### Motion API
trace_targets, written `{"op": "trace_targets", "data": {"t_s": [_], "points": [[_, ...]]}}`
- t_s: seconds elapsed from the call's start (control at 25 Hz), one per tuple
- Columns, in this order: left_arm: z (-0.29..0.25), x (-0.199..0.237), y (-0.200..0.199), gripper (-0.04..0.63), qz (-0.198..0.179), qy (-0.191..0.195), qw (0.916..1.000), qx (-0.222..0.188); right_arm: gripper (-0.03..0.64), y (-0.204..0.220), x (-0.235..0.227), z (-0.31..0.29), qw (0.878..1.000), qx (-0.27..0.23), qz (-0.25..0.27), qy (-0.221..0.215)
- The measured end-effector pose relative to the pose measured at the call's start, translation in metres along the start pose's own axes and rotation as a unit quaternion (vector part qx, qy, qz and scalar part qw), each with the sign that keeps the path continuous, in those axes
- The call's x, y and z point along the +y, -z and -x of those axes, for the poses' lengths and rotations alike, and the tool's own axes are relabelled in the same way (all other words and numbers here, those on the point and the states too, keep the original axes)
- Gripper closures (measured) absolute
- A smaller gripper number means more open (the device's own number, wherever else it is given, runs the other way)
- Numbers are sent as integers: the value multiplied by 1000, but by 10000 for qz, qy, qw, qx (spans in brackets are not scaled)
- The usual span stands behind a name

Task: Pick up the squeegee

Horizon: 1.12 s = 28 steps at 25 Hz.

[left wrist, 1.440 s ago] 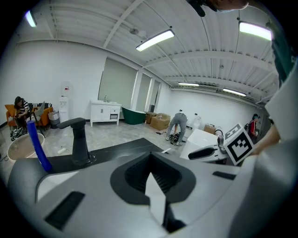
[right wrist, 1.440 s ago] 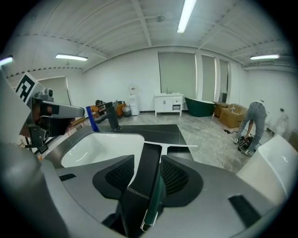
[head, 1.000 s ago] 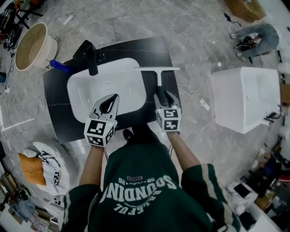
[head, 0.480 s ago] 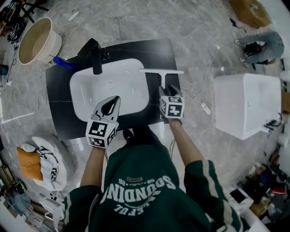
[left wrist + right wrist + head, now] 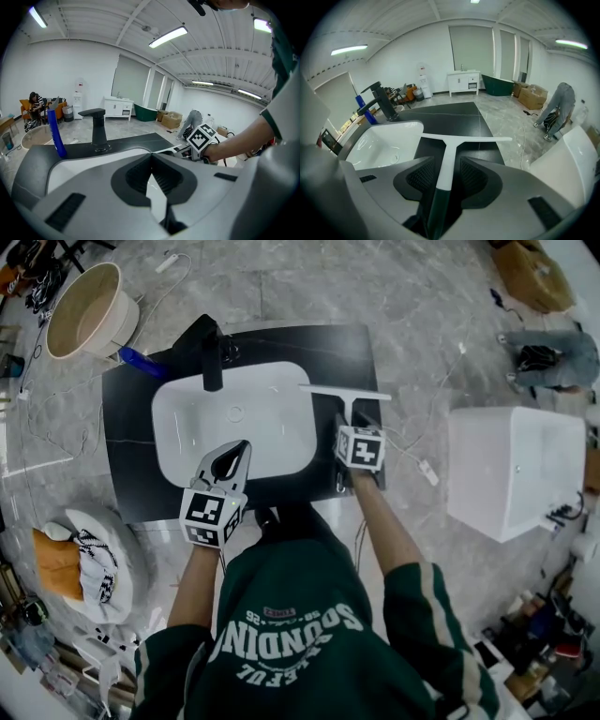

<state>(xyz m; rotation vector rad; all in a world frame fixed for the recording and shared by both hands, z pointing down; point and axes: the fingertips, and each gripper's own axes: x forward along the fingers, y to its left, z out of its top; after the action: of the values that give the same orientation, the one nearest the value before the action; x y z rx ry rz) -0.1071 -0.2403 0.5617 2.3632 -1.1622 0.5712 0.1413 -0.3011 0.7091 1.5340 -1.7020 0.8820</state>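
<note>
Left gripper (image 5: 151, 159) is parked over the near part of the sink (image 5: 187, 418), jaws pinched together on nothing, basically idle. Right gripper (image 5: 443, 168) is the one doing stuff: a second ago it sat short of the squeegee (image 5: 450, 138), now it's slid forward along the sink's right side so the handle runs straight between its jaws. They're not closed though, there's a sliver of gap each side, so no grip yet. The squeegee lies flat on the black counter (image 5: 131, 484) just right of the sink, blade across the far end. I'd say it's lined up, and what's left is squeeze and lift. Tap (image 5: 211, 357) sits at the sink's far rim
</note>
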Motion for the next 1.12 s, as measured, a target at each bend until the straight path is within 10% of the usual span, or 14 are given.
{"op": "trace_targets", "data": {"t_s": [1.12], "points": [[29, 19, 19, 594, 221, -332, 9992, -49, 543, 14, 15, -16, 9977, 677, 83, -12]]}}
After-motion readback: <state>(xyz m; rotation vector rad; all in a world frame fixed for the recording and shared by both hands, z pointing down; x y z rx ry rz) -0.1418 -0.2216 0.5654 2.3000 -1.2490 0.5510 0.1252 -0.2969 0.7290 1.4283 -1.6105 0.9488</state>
